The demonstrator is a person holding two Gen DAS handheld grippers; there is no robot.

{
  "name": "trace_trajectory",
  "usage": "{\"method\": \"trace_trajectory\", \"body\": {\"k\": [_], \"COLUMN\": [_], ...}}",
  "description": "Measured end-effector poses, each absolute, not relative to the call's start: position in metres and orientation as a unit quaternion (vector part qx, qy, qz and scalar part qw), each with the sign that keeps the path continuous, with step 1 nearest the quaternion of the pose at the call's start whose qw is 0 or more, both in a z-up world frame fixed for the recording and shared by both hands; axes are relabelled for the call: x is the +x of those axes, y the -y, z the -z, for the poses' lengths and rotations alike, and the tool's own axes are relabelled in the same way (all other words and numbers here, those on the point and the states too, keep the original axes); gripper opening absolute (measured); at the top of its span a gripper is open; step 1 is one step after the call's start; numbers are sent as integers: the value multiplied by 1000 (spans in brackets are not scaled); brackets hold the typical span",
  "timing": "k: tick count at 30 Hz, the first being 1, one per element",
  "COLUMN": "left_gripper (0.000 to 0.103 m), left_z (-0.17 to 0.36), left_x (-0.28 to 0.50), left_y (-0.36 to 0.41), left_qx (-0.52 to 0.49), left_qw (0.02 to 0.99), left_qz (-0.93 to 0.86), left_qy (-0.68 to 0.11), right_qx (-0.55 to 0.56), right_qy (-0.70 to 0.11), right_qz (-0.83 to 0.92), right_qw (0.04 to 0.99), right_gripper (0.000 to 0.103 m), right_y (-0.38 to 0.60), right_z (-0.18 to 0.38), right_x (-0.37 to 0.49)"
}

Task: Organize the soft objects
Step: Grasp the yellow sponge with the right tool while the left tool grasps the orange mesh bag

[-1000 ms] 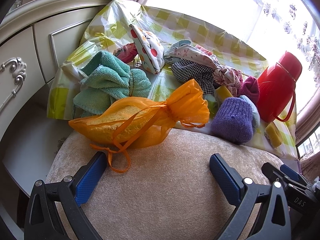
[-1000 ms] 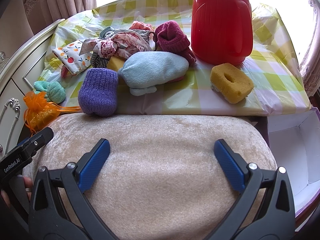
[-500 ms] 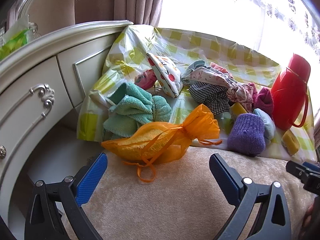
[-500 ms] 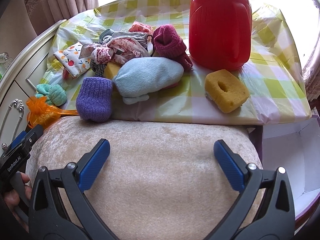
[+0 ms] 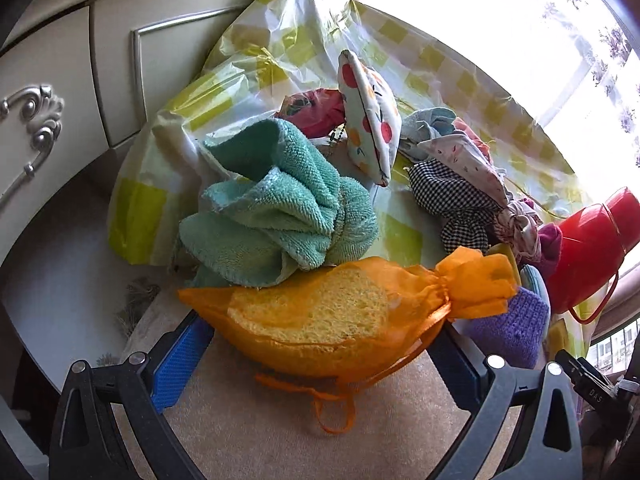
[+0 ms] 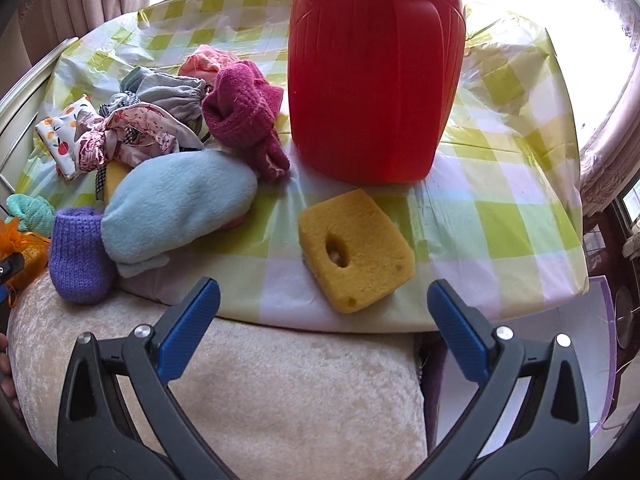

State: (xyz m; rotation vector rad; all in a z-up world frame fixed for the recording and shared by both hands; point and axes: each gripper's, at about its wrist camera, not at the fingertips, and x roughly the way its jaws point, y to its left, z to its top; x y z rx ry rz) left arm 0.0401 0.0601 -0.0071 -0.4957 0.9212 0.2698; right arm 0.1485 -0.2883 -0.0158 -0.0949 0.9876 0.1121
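**Soft heap on a checked cloth, both tongs wide**

A sheer orange pouch (image 5: 340, 320) with a drawstring neck lies low in the left wrist frame, a porous yellow sponge showing through its mesh. Behind it bunches a looped teal towel (image 5: 280, 204); a ribbed purple knit (image 5: 508, 332) sits at lower right. The left gripper (image 5: 320, 344) stands wide apart, the pouch between its blue ridged pads (contact cannot be told).

In the right wrist frame a blocky yellow sponge (image 6: 356, 248) with a hole lies at centre on the glossy checked cloth (image 6: 500, 208), before a ribbed red flask (image 6: 376, 68). A fleecy pale-blue mitten (image 6: 180, 212) lies left of centre. The right gripper (image 6: 324, 312) gapes empty just short of the sponge, over a plush beige cushion (image 6: 280, 392).
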Motion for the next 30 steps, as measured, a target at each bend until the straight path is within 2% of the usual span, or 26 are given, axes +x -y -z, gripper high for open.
{"method": "trace_trajectory", "body": {"k": [2,6,9,15,17,18,23,30], "left_gripper": [103,83,83,83,83,83,83,83], "left_z": [9,13,13,6,2,0,-8,-23], "left_x": [46,56,57,52,48,46,31,13], "left_y": [-61,-66,-67,-59,-56,-54,-42,-15], "left_qx": [-235,-237,-237,-219,-211,-206,-193,-167], "left_qw": [857,854,855,868,873,876,886,908], "left_qz": [-129,-133,-131,-126,-125,-125,-117,-87], "left_qy": [-440,-443,-442,-428,-422,-418,-404,-375], "right_qx": [-51,-54,-50,-37,-38,-39,-30,-6], "right_qy": [-477,-482,-487,-507,-505,-504,-500,-481], "right_qz": [-59,-66,-71,-78,-80,-79,-88,-96], "right_qw": [876,872,869,857,859,859,861,871], "right_gripper": [103,102,97,79,67,65,59,58], "right_y": [291,296,301,307,307,308,310,321], "right_z": [18,25,29,39,38,37,33,17], "right_x": [153,168,176,185,183,182,170,145]}}
